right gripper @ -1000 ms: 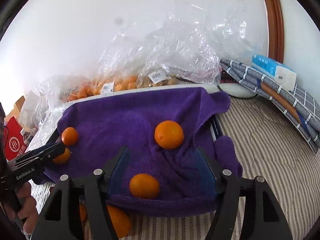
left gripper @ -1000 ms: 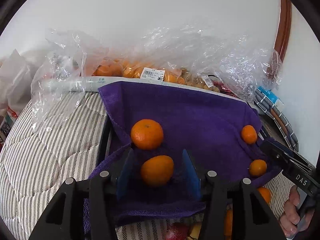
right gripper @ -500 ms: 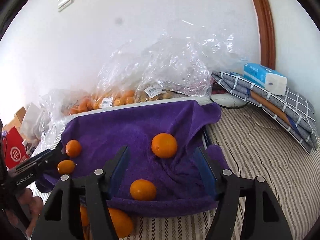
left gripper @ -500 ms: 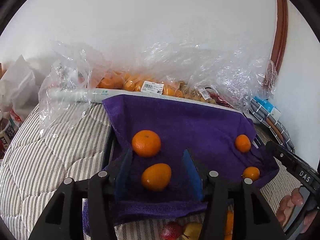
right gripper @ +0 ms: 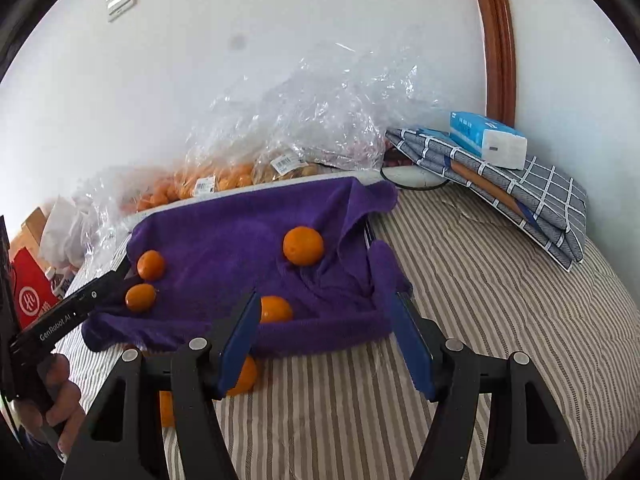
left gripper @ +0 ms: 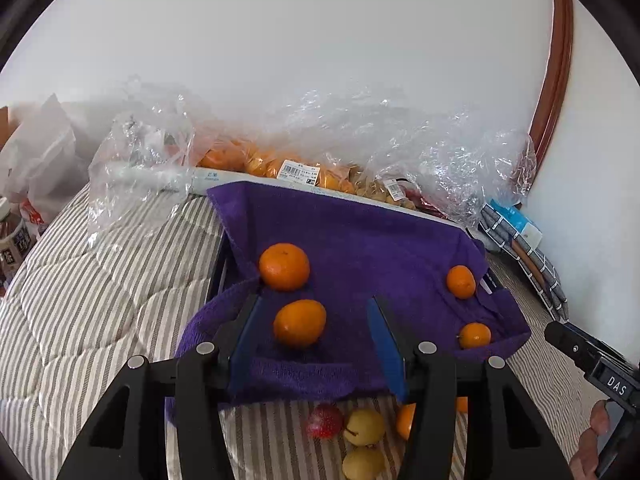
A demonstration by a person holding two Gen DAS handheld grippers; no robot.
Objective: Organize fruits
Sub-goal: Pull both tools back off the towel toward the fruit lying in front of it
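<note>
You see a fluffy, matt purple towel (left gripper: 360, 240) with dimpled, slightly glossy oranges (left gripper: 284, 267) on it; behind the towel lie crinkled, shiny clear plastic bags (left gripper: 440, 152), under it a striped quilted cloth (right gripper: 500, 300).

Striped bed (right gripper: 500, 320): purple towel (right gripper: 240, 240), loose fruit (left gripper: 364, 426), folded blanket (right gripper: 520, 196).

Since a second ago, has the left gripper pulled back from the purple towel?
Yes. The left gripper has drawn back and up: the purple towel sits smaller and farther off, and loose fruit on the striped quilt now shows.
</note>
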